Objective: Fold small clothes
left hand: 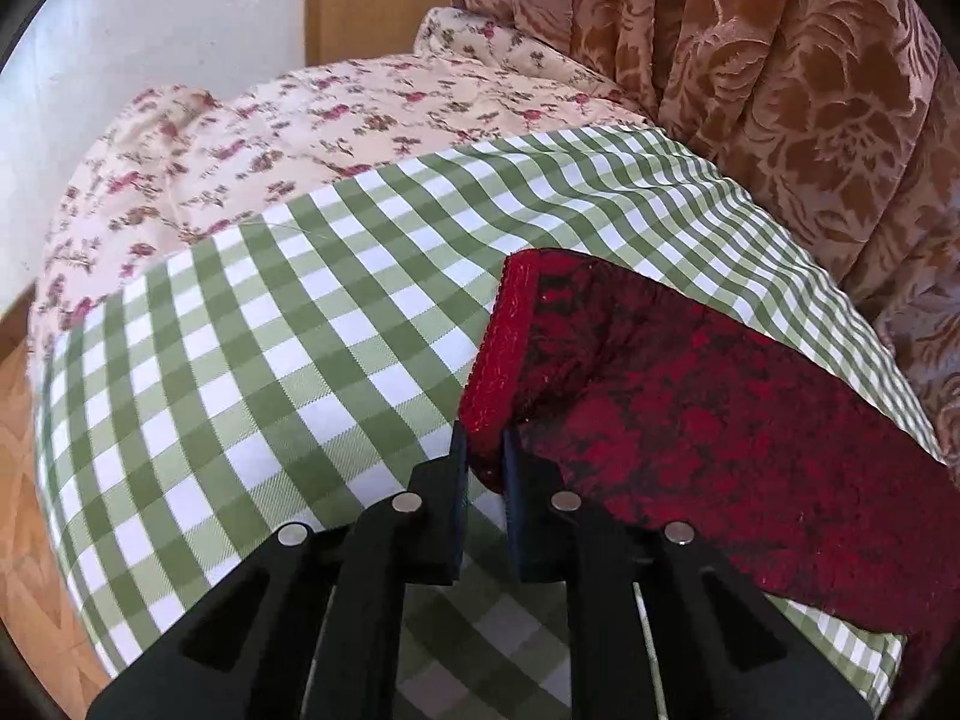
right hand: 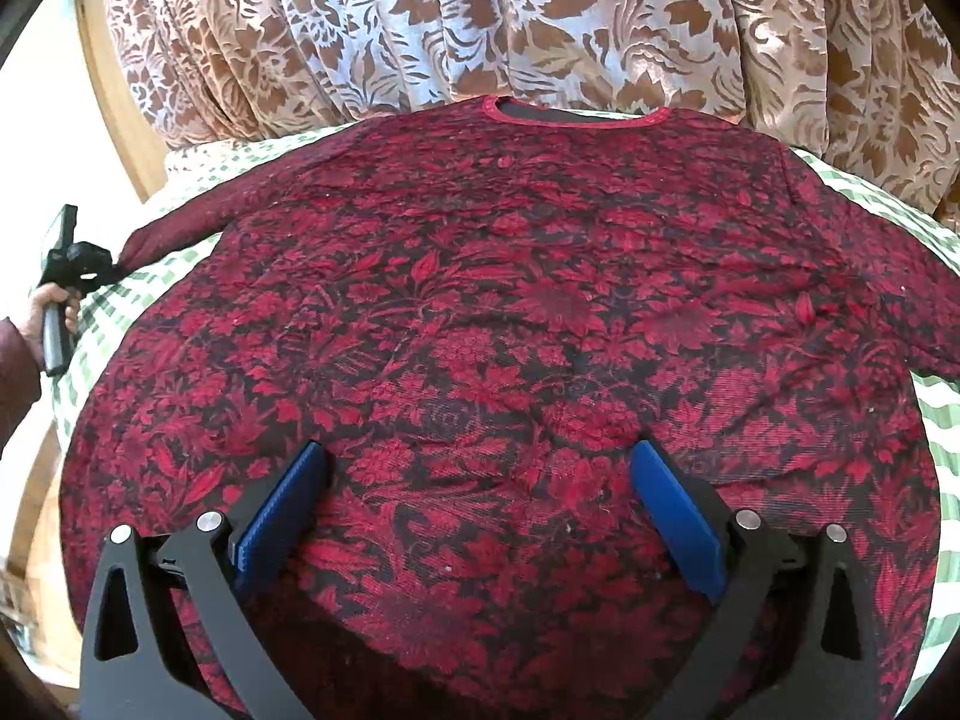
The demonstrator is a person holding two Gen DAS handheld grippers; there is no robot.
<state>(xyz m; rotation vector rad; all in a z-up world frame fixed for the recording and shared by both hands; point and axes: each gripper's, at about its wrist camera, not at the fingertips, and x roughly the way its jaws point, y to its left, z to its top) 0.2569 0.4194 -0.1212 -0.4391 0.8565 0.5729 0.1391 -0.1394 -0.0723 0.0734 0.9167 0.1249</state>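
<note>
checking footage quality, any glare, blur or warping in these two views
Left wrist view: the wall is washed out by bright light, the checked cloth bows with fisheye warp, and the sleeve is sharp. Right wrist view: the shirt bulges, with soft blur at the lower-left edge.

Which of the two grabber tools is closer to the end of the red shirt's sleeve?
Left. The left gripper is pinching the sleeve cuff; the right gripper hangs open over the shirt body, away from that sleeve.

Left gripper (left hand: 485,468) fingers pinched nearly together; right gripper (right hand: 480,480) fingers spread wide.
</note>
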